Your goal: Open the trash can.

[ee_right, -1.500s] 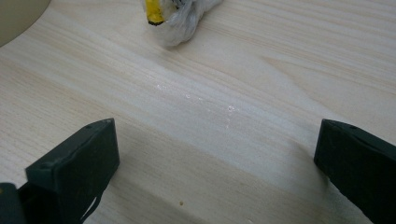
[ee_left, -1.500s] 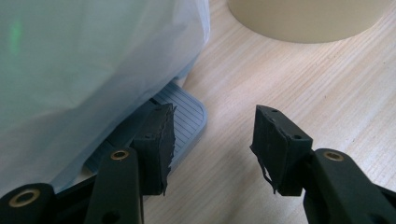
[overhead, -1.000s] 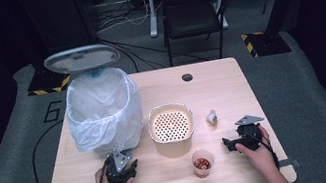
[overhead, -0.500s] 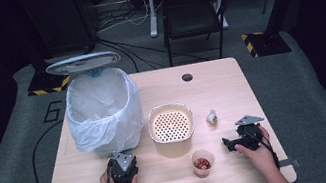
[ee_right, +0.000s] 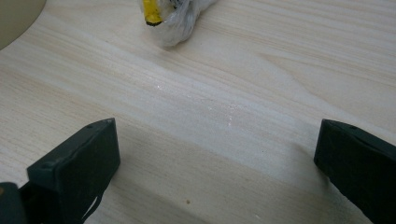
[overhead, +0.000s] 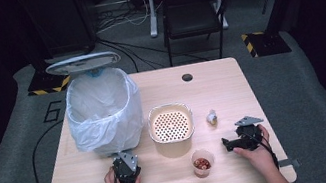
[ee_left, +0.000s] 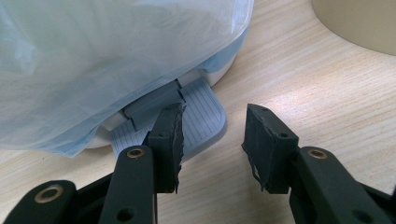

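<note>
Just ahead of our left gripper (ee_left: 212, 144), jaws narrowed and empty, lies one grey ribbed pedal (ee_left: 201, 119) under one bagged bin (overhead: 103, 109). Our right gripper (ee_right: 215, 172) gapes wide, empty.

- Wooden table (overhead: 231, 84) carries everything.
- Lined bin (overhead: 103, 109) stands just ahead of the left gripper (overhead: 126, 165).
- Beige strainer pot (overhead: 171, 128) and cup (overhead: 202, 162) sit between the grippers.
- Small wrapped lump (overhead: 212, 117) lies ahead of the right gripper (overhead: 233, 143).

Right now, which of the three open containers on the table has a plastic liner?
The pedal bin, back left: a pale blue bag hangs over its rim. The perforated beige container and small cup are unlined.
</note>
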The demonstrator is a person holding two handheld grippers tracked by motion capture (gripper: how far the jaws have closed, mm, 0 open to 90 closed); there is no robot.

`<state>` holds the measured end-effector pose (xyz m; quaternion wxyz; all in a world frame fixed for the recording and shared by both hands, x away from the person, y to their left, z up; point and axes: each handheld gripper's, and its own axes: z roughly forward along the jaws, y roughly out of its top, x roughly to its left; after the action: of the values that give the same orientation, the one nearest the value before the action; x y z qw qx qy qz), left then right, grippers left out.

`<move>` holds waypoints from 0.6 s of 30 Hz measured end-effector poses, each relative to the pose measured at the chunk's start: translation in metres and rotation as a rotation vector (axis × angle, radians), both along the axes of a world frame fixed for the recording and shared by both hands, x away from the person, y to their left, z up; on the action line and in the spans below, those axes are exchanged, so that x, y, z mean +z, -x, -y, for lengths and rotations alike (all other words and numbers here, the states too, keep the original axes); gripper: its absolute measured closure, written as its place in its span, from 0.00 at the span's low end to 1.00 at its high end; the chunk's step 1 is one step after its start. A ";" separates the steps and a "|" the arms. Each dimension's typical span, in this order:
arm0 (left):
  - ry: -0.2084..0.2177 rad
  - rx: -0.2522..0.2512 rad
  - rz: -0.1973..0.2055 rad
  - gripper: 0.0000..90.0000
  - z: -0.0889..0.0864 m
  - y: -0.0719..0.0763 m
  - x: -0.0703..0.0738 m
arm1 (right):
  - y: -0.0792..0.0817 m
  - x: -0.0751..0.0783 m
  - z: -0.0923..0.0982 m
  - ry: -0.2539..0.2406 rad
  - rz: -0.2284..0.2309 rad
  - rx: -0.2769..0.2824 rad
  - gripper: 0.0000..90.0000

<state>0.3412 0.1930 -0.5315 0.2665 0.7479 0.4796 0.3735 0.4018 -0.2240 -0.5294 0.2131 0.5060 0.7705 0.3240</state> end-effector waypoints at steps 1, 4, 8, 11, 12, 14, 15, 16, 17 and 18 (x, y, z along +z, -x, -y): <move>-0.002 0.000 -0.001 0.63 0.000 0.000 0.000 | 0.000 0.000 0.000 -0.002 -0.002 -0.001 0.00; -0.003 0.002 -0.001 0.63 0.000 0.000 0.000 | 0.001 0.000 -0.001 -0.003 -0.001 -0.012 0.00; -0.005 0.006 0.003 0.64 0.001 0.000 0.000 | 0.002 0.003 -0.003 -0.004 -0.010 -0.018 0.10; -0.005 0.006 0.003 0.64 0.001 0.000 0.000 | 0.002 0.006 -0.004 -0.006 -0.013 -0.016 0.20; -0.005 0.006 0.003 0.64 0.001 0.000 0.000 | 0.002 0.006 -0.004 -0.006 -0.013 -0.016 0.20; -0.009 0.009 0.001 0.64 0.001 0.000 0.000 | 0.003 0.008 -0.005 -0.007 -0.022 -0.029 0.23; -0.009 0.009 0.001 0.64 0.001 0.000 0.000 | 0.003 0.009 -0.005 -0.004 -0.019 -0.027 0.24; -0.012 0.013 0.003 0.64 0.002 0.000 0.000 | 0.004 0.010 -0.005 -0.010 -0.019 -0.028 0.25; -0.015 0.010 0.001 0.65 0.002 0.000 0.000 | 0.005 0.015 -0.006 -0.011 -0.015 -0.044 0.27; -0.022 0.017 0.000 0.66 0.003 0.001 0.000 | 0.006 0.017 -0.006 -0.012 -0.010 -0.048 0.28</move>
<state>0.3406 0.1904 -0.5318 0.2551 0.7469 0.4816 0.3810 0.3959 -0.2182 -0.5124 0.2140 0.5274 0.7571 0.3208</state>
